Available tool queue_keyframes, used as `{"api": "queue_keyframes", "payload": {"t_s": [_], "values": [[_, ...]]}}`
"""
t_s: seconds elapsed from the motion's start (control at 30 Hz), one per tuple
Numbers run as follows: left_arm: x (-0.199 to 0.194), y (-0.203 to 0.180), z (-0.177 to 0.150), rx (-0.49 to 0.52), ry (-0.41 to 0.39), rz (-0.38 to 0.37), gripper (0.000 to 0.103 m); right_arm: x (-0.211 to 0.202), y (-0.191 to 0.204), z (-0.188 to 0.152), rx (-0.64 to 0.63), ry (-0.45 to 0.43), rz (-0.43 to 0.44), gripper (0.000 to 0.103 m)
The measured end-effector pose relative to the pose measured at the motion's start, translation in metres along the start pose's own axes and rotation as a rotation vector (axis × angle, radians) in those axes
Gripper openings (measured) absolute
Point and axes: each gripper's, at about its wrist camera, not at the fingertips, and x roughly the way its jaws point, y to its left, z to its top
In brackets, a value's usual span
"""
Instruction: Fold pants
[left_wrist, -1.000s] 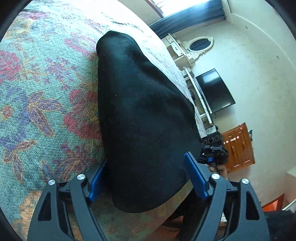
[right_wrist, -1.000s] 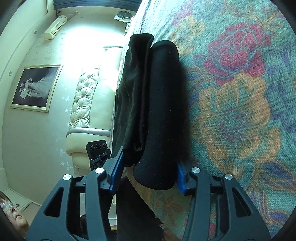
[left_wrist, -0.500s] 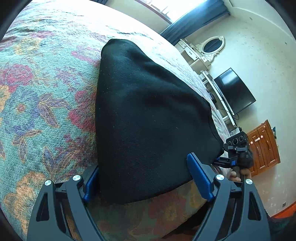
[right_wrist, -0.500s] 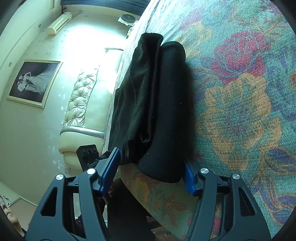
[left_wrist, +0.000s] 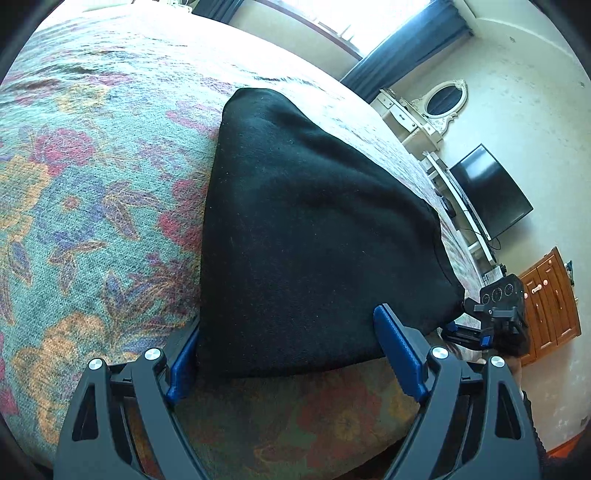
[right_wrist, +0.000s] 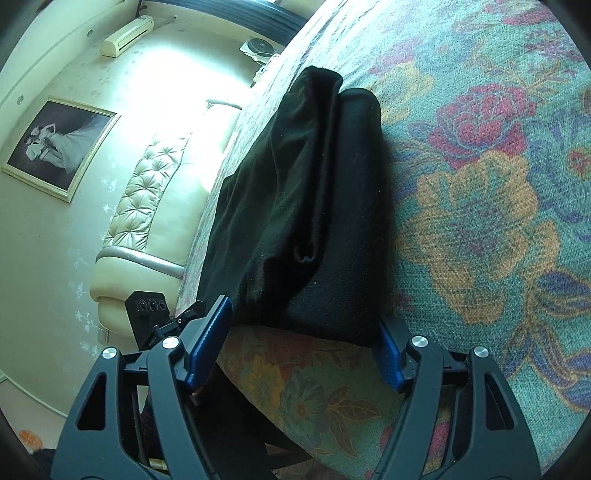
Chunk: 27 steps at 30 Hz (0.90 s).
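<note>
The black pants (left_wrist: 314, 236) lie folded in a thick bundle on the floral bedspread (left_wrist: 92, 206), near the bed's front edge. My left gripper (left_wrist: 288, 354) is open, its blue pads straddling the near end of the bundle without squeezing it. In the right wrist view the pants (right_wrist: 314, 206) show stacked layers with a fold seam. My right gripper (right_wrist: 303, 339) is open too, its blue pads on either side of the bundle's near end. The right gripper also shows in the left wrist view (left_wrist: 498, 317), at the bundle's right corner.
The bedspread (right_wrist: 498, 184) stretches wide on both sides of the pants. Beyond the bed stand a television (left_wrist: 491, 192), a white dresser with an oval mirror (left_wrist: 443, 99) and a wooden cabinet (left_wrist: 550, 299). A cream tufted headboard (right_wrist: 147, 206) lies on the other side.
Both grippers have drawn back toward the bed's front edge. Their pads, which were pressed against the bundle's near end, now stand wider and the pants rest on the bedspread.
</note>
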Motion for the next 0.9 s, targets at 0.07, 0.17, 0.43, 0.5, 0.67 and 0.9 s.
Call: {"api": "queue_keyframes", "payload": {"t_s": [0.07, 0.17, 0.43, 0.5, 0.67, 0.9], "values": [[-0.001, -0.003, -0.002, -0.003, -0.006, 0.017, 0.084, 0.0, 0.002, -0.004, -0.005, -0.014, -0.009, 0.071], [-0.003, -0.007, -0.006, -0.008, -0.018, 0.057, 0.084, -0.002, 0.006, -0.014, -0.019, -0.034, -0.042, 0.071], [-0.016, -0.021, -0.023, -0.013, -0.061, 0.232, 0.087, 0.009, 0.046, -0.055, -0.174, -0.124, -0.313, 0.082], [-0.02, -0.031, -0.028, 0.015, -0.073, 0.303, 0.088, 0.018, 0.059, -0.066, -0.221, -0.14, -0.396, 0.085], [-0.014, -0.046, -0.047, 0.14, -0.035, 0.541, 0.088, 0.032, 0.082, -0.088, -0.301, -0.196, -0.557, 0.087], [-0.032, -0.056, -0.056, 0.186, -0.162, 0.618, 0.088, 0.04, 0.1, -0.101, -0.382, -0.248, -0.629, 0.088]]}}
